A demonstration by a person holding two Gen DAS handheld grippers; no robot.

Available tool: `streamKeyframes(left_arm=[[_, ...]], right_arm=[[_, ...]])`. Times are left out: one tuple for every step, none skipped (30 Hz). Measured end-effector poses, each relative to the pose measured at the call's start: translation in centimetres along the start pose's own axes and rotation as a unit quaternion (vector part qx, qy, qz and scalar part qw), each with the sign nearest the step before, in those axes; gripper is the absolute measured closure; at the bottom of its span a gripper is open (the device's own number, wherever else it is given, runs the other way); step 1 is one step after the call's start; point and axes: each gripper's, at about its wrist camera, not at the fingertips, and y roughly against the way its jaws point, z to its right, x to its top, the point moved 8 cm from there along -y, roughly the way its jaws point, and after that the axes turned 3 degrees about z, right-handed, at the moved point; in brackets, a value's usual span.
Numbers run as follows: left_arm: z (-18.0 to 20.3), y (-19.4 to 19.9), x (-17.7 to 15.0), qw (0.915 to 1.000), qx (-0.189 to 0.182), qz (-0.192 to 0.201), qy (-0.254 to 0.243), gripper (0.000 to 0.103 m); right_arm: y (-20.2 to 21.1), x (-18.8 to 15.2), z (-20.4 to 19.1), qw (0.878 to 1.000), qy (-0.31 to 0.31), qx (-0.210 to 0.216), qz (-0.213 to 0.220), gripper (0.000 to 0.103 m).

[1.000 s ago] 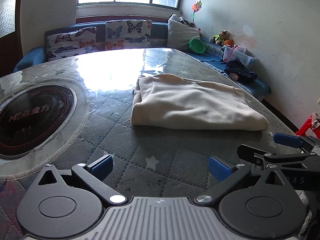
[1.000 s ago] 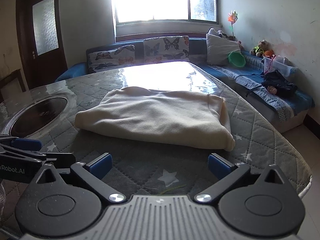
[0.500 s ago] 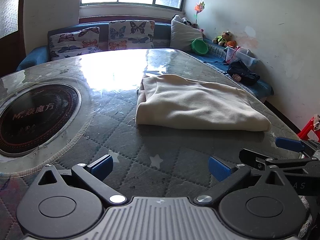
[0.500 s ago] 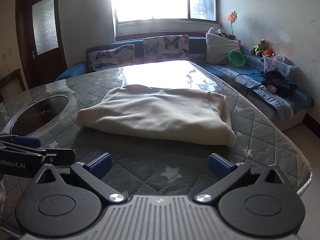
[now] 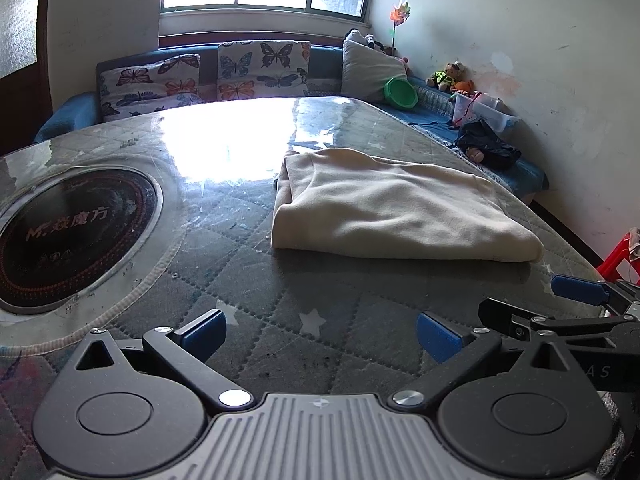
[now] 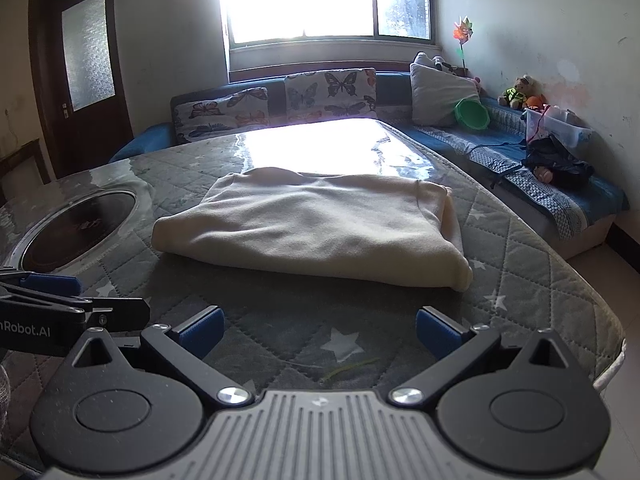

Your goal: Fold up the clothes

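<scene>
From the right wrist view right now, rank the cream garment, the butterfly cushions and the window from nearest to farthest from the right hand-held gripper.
1. Cream garment: folded on the table just ahead of the open right hand-held gripper.
2. Butterfly cushions: on the sofa past the table's far edge.
3. Window: in the back wall, above the cushions.

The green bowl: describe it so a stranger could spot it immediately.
Find the blue sofa that runs along the right-hand wall beyond the quilted table. Near its corner under the window a plain grey cushion leans upright, and the green bowl lies tipped on its side against that cushion's lower right. It is the only bright green thing on the seat.
</scene>
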Motion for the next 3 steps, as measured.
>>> streamKeyframes(left_arm=[[0.01, -0.03, 0.00, 1.0000, 0.000, -0.001, 0.000, 0.000], [0.02, -0.06, 0.00, 1.0000, 0.000, -0.001, 0.000, 0.000], [0.03, -0.10, 0.00, 1.0000, 0.000, -0.002, 0.000, 0.000]], right_arm=[[-0.02, -0.02, 0.03, 1.000, 0.000, 0.000, 0.000, 0.000], [-0.03, -0.03, 0.06, 1.000, -0.001, 0.000, -0.001, 0.000], [-0.03, -0.03, 0.08, 1.000, -0.001, 0.000, -0.001, 0.000]])
